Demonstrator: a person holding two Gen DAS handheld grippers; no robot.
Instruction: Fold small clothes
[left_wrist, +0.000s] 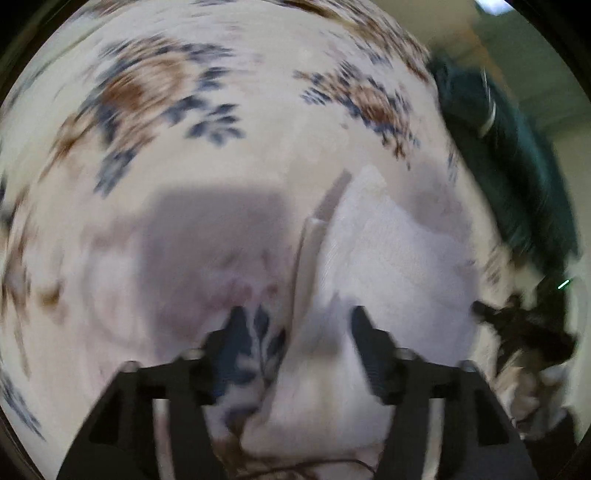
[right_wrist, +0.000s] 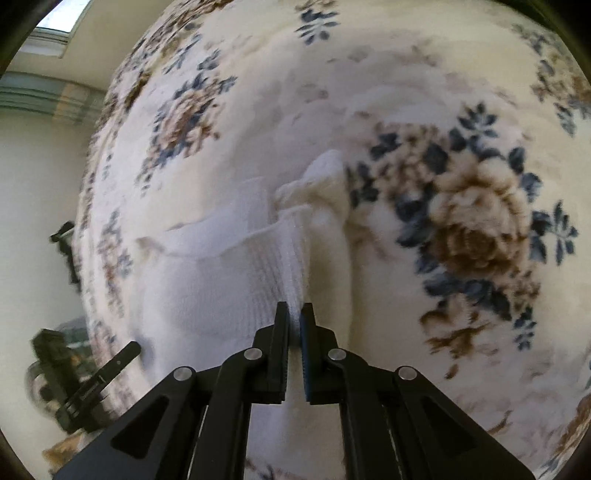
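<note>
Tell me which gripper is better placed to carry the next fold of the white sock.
Right, probably. The right gripper has its jaws nearly shut on the white sock's ribbed cuff. The left gripper hangs open above the floral blanket, gripping nothing.

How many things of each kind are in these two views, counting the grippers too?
Grippers: 2, left gripper and right gripper
Flowered cover: 1
White knit bundle: 1, its pieces cannot be told apart
Dark green cloth: 1
Total: 5

No legible text or labels anywhere.
</note>
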